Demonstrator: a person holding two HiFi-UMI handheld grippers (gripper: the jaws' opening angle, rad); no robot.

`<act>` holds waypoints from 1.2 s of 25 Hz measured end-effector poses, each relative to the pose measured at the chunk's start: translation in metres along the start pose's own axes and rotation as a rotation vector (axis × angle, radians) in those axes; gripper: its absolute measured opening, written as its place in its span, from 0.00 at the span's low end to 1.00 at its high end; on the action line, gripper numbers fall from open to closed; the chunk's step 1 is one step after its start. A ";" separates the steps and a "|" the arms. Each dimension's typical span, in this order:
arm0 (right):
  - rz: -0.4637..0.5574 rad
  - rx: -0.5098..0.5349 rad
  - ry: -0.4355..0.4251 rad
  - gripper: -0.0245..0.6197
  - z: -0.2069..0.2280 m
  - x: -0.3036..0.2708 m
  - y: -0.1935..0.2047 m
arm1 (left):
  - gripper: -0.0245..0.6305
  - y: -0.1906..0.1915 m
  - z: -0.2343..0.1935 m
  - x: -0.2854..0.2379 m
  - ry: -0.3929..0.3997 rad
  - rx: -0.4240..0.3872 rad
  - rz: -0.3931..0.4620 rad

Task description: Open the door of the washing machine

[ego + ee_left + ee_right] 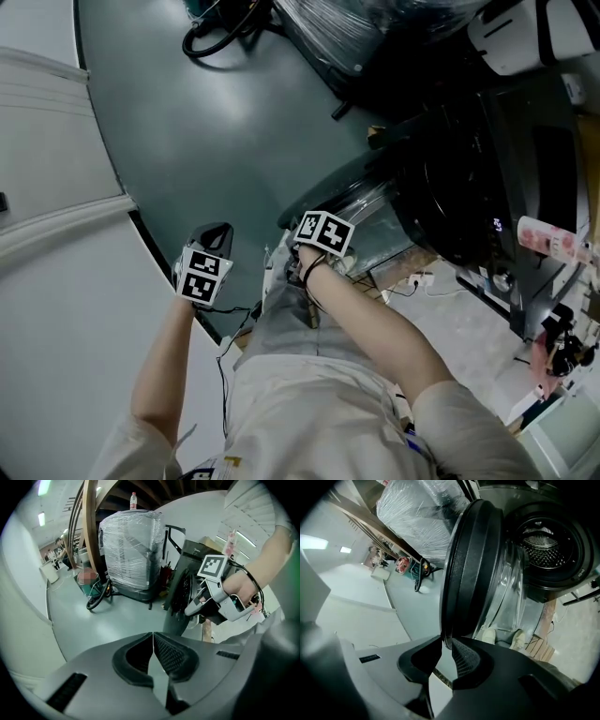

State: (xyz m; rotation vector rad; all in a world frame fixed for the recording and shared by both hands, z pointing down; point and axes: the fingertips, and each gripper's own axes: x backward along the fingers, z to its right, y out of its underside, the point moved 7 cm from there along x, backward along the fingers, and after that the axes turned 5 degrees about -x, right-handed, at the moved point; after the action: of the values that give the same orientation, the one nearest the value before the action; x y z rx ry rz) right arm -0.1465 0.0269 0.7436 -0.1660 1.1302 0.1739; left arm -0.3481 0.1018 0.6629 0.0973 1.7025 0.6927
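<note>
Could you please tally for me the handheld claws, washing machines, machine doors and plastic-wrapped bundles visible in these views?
Claws: 2, the left claw and the right claw
Washing machine: 1
Door, swung open, its rim between the right claw's jaws: 1
Plastic-wrapped bundle: 1
Total: 5

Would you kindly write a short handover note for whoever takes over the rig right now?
The left hand-held gripper is shut and empty, held over the floor, apart from the door.
The right hand-held gripper is closed on the door's outer edge.
The door stands wide open, and the drum is in plain view.
Done: the door is open.
Left: probably only to let go of the edge and draw the right hand-held gripper away.
</note>
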 end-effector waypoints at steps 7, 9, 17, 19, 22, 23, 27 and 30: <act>-0.085 -0.003 -0.056 0.18 -0.002 0.001 -0.005 | 0.07 -0.015 -0.006 0.007 0.004 -0.034 0.002; -0.084 0.008 -0.076 0.18 0.002 0.010 -0.007 | 0.07 -0.027 -0.003 0.008 0.014 -0.057 0.012; -0.007 -0.006 -0.135 0.18 0.009 0.066 -0.029 | 0.07 -0.080 0.010 0.005 0.049 -0.162 0.049; 0.025 -0.006 -0.152 0.18 0.013 0.085 -0.037 | 0.07 -0.098 0.017 0.004 0.059 -0.191 0.066; 0.085 -0.001 -0.175 0.18 0.022 0.113 -0.051 | 0.07 -0.127 0.030 0.004 0.074 -0.241 0.091; 0.103 -0.004 -0.183 0.18 0.026 0.123 -0.055 | 0.07 -0.138 0.034 0.004 0.079 -0.260 0.100; 0.165 -0.037 -0.228 0.18 0.044 0.163 -0.063 | 0.07 -0.175 0.054 0.008 0.097 -0.314 0.145; 0.231 -0.038 -0.252 0.17 0.058 0.195 -0.070 | 0.07 -0.205 0.070 0.013 0.113 -0.355 0.182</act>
State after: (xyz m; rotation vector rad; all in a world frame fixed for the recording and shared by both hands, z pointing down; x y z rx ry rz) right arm 0.0010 -0.0182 0.5938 -0.0451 0.8928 0.4106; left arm -0.2253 -0.0327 0.5442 -0.0376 1.6643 1.1441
